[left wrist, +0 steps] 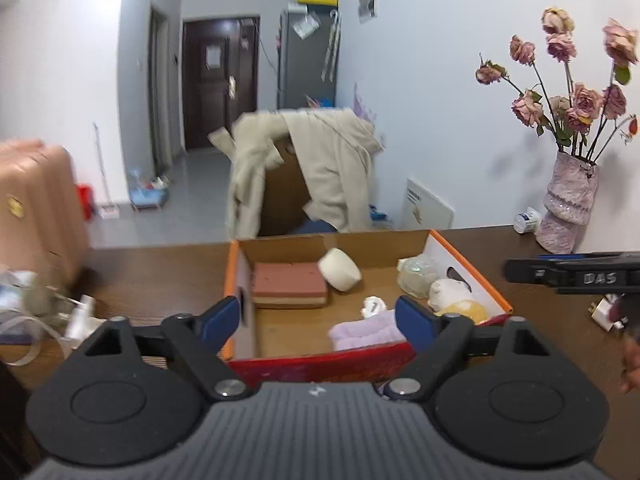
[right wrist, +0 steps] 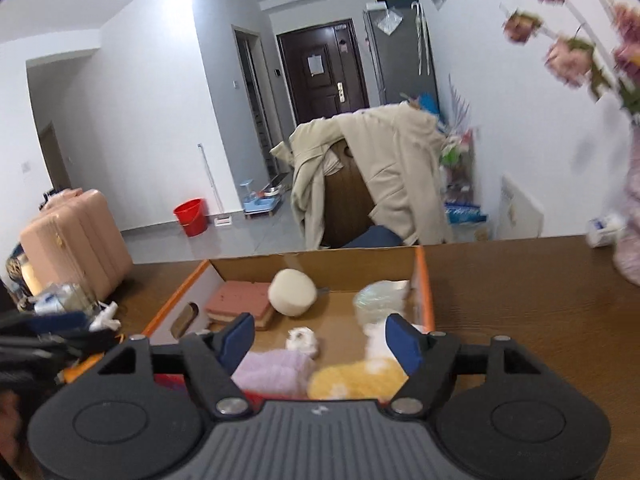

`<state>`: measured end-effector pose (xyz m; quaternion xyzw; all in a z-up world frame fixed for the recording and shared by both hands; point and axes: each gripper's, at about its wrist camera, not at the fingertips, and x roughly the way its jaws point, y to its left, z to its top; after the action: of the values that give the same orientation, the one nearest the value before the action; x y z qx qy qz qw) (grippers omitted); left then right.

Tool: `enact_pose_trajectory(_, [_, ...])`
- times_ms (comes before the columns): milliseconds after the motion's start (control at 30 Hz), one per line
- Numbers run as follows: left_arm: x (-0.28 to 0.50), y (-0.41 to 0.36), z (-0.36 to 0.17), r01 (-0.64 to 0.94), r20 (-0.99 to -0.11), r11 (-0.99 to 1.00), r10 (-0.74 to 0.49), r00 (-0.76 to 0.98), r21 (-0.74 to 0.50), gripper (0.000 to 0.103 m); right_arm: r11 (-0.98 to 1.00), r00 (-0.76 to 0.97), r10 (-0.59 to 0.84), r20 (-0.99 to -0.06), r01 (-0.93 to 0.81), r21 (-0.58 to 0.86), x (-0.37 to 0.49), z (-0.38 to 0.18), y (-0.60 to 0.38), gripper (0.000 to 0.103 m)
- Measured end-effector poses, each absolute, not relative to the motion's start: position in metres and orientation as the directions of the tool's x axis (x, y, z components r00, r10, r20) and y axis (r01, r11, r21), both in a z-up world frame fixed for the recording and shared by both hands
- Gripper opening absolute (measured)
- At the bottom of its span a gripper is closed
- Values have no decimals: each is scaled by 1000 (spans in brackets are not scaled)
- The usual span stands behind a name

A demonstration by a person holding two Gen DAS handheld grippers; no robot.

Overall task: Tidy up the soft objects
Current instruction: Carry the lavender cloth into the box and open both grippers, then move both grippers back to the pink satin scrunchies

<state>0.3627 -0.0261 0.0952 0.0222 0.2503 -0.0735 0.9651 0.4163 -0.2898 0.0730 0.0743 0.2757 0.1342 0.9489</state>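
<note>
A cardboard box [left wrist: 472, 264] with orange edges sits on the brown surface [left wrist: 160, 276]. The soft things are inside it. A pink and tan sponge [left wrist: 290, 289] lies at 10 o'clock in the box. A round white roll [left wrist: 340, 269] leans next to it, just touching its corner. A crinkly clear bag [left wrist: 416, 276] sits at 2 o'clock by the box wall. A small white crumpled thing [left wrist: 373, 306] lies near the middle. A purple towel [left wrist: 366, 334] rests at 6 o'clock, close to the front wall. A yellow fluffy thing [right wrist: 360, 380] lies just beside the towel, with a white fluffy thing [left wrist: 448, 291] behind it.

The left tool [left wrist: 320, 320] hangs over the near edge of the box. Its blue fingers [left wrist: 222, 322] are wide apart and hold nothing. The right tool [right wrist: 318, 346] is over the towel and the yellow thing. Its fingers are apart too, with nothing pinched.

A vase [left wrist: 568, 204] of pink flowers stands at 2 o'clock on the surface.
</note>
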Motion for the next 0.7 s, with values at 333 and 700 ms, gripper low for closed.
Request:
enact_pose_trajectory(333, [245, -36, 107, 68, -311, 992, -33, 950, 102, 103, 962, 875, 273, -399, -245, 122, 314, 93, -303, 80])
enact_pose_trajectory(700, [135, -22, 47, -35, -310, 998, 18, 951, -51, 103, 938, 888, 347, -302, -327, 114, 187, 49, -295, 89])
